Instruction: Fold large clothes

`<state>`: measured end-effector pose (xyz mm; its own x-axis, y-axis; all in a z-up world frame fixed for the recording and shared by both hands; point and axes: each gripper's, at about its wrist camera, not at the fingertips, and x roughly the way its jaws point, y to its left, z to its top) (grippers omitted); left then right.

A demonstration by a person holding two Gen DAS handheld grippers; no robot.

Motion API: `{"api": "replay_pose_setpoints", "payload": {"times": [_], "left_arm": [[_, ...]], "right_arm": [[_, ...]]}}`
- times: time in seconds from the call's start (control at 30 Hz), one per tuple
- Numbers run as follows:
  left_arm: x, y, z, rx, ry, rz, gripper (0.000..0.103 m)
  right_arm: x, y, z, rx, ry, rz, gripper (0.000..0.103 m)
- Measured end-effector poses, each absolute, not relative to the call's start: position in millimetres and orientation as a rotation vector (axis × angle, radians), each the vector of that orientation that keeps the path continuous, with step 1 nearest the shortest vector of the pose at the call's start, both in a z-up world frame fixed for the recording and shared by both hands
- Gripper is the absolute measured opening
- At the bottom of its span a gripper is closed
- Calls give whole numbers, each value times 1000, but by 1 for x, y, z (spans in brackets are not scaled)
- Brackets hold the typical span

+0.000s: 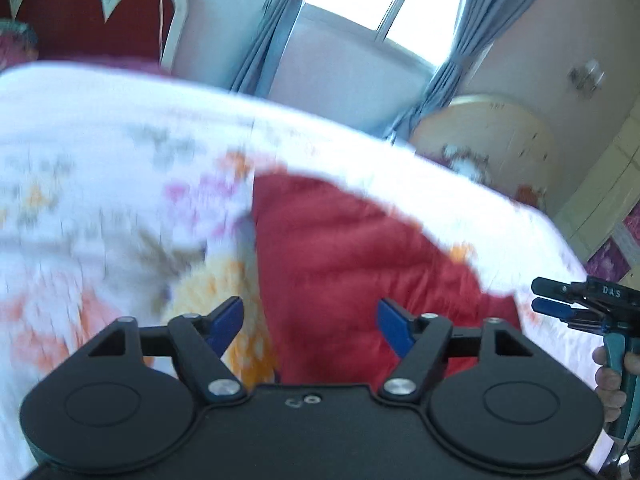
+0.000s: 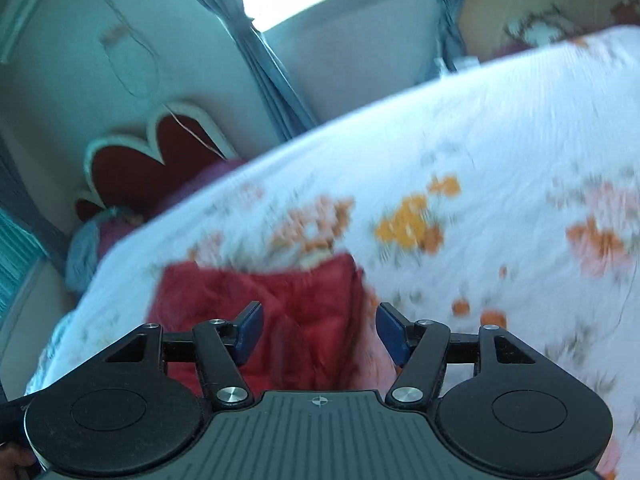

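Note:
A red quilted garment lies spread on a white floral bedsheet. Both views are blurred by motion. My left gripper is open and empty, hovering just above the garment's near left edge. My right gripper is open and empty above the garment, which lies below and ahead of it on the floral sheet. The right gripper also shows at the right edge of the left wrist view, held beside the garment's right end.
A red heart-shaped headboard stands behind the bed, also in the right wrist view. A window with grey-blue curtains is beyond the bed. A round wooden board and a pale cabinet stand at the right.

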<state>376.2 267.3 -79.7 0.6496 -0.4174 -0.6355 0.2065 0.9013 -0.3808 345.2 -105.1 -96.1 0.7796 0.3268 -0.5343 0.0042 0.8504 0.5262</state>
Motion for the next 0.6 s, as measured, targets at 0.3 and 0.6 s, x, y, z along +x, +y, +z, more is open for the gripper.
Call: {"api": "replay_pose_setpoints", "payload": {"times": [0.3, 0.6], "left_arm": [[459, 193, -88, -102, 802, -494, 43], [490, 187, -129, -68, 910, -553, 42]], "right_arm": [[405, -36, -95, 277, 731, 286, 27], [423, -52, -166, 353, 846, 168, 27]]}}
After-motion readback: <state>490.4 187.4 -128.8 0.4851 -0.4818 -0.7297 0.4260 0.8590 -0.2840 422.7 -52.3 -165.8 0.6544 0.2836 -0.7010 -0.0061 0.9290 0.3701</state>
